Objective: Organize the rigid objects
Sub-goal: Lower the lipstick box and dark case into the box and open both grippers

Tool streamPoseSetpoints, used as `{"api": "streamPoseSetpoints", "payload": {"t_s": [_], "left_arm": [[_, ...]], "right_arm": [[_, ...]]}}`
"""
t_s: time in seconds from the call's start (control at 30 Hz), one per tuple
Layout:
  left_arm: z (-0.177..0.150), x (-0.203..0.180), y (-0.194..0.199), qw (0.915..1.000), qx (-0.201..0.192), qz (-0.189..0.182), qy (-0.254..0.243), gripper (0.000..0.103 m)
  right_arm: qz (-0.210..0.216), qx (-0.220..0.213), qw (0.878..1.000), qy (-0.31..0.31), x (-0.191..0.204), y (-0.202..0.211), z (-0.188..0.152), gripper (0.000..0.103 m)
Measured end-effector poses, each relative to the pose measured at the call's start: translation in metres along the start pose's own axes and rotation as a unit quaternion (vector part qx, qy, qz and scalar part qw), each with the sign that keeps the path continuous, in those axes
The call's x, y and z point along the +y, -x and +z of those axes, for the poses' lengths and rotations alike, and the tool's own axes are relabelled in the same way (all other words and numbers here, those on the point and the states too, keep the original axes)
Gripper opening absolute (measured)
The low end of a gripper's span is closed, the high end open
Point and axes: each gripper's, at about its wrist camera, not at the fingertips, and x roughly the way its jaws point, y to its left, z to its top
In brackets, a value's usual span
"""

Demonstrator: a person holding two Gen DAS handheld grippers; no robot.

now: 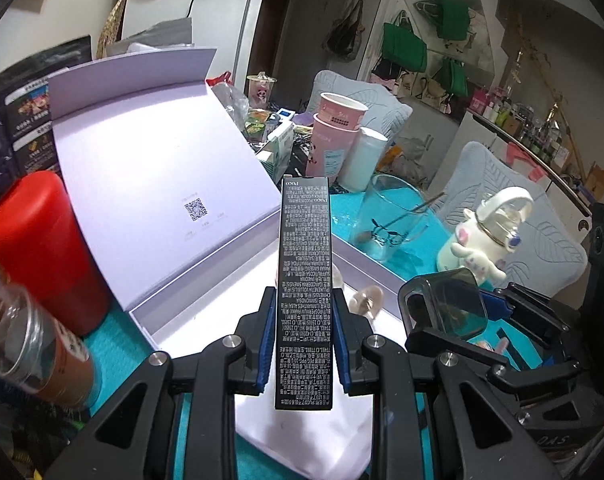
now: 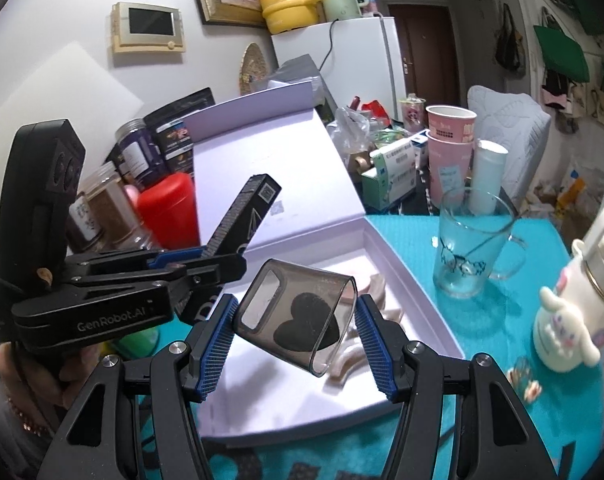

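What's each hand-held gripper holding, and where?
Left hand-held gripper: slim black box, clamped near its lower end. Right hand-held gripper: smoky clear case, gripped across its sides.

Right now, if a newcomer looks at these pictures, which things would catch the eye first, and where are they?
First, the tall black box with white print, clamped upright in the left gripper, over the open white gift box. Next, the smoky transparent container with a black heart, held tilted in the right gripper above the same box. The red canister stands left of it on the turquoise table.
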Motion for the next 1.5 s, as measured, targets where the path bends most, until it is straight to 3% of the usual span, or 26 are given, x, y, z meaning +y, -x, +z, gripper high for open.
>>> {"api": "streamPoseSetpoints", "payload": {"t_s": [0.7, 1.5], "left_arm": [[0.004, 0.027, -0.068, 0.9981, 0.052, 0.031, 0.010, 0.025], [-0.012, 0.035, -0.107, 0.9898, 0.121, 0.074, 0.011, 0.025]], "right_arm": [[-0.014, 0.049, 0.999, -0.004, -0.021, -0.073, -0.001, 0.060], [-0.040, 0.081, 0.996, 0.006, -0.023, -0.094, -0.014, 0.061]]}}
